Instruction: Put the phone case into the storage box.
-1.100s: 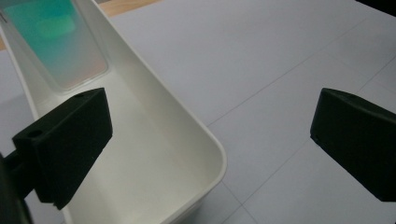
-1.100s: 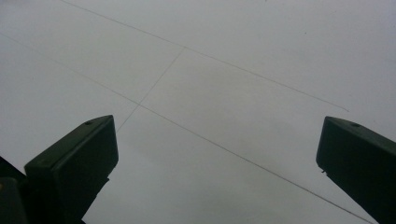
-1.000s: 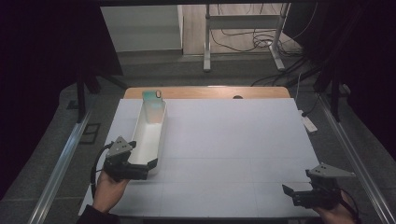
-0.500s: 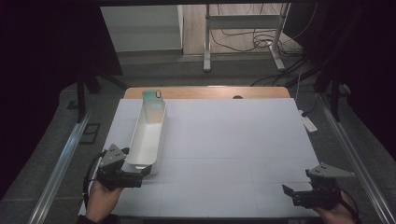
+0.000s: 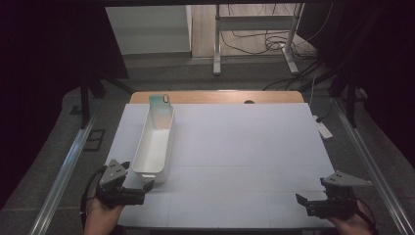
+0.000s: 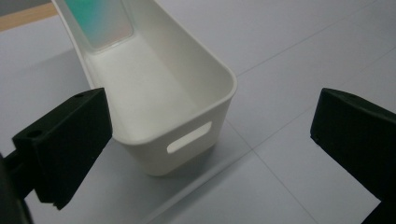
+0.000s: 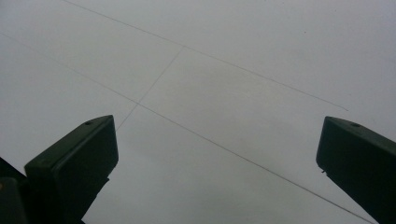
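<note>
A long white bin (image 5: 148, 176) lies lengthwise on the left part of the white table top (image 5: 244, 147). A teal phone (image 5: 159, 101) leans against the bin's far end wall, screen side in. My left gripper (image 5: 144, 192) is open just short of the bin's near end, touching nothing. In the left gripper view the jaws stand wide apart (image 6: 212, 121), with the bin's handle-slot end (image 6: 187, 144) between and beyond them and the phone (image 6: 99, 21) at the far end. My right gripper (image 5: 304, 204) is open over bare table at the near right (image 7: 217, 140).
A wooden strip (image 5: 220, 96) borders the table's far edge. Metal rails (image 5: 63, 171) run along both sides. A white power strip (image 5: 323, 128) lies on the floor off the right edge. Desk legs and cables stand beyond the table.
My left gripper has drawn back from the bin's near end toward the table's near edge. The bin, the phone and the right gripper have stayed put.
</note>
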{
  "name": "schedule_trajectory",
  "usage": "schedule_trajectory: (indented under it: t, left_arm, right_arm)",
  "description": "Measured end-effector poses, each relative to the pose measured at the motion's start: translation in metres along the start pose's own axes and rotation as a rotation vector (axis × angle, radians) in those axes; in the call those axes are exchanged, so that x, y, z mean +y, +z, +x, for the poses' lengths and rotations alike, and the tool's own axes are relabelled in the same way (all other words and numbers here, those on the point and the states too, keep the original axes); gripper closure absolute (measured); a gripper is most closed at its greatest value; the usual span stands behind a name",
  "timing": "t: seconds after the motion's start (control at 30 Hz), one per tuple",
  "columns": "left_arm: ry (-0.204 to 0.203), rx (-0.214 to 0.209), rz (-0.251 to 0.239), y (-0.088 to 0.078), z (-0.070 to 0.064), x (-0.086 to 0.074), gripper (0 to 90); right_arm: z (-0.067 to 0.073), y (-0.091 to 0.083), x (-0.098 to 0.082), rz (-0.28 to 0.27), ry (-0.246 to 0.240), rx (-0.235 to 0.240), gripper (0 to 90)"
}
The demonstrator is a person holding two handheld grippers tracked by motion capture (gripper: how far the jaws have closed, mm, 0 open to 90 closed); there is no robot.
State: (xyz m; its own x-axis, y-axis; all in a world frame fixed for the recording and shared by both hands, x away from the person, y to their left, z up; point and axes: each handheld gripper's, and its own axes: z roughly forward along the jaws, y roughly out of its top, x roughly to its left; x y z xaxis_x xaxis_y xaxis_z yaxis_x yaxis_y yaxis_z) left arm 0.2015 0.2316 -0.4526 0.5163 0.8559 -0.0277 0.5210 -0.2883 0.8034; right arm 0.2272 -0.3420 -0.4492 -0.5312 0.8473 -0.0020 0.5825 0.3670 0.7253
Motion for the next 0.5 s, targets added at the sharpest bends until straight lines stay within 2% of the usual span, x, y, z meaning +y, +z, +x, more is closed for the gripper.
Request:
schedule_trajectory:
  t: [0.5]
  left_arm:
    - [-0.032, 0.016, 0.021, -0.01, 0.002, -0.015, 0.0]
  right_arm:
    - [0.0, 0.0, 0.0, 0.004, 0.001, -0.002, 0.0]
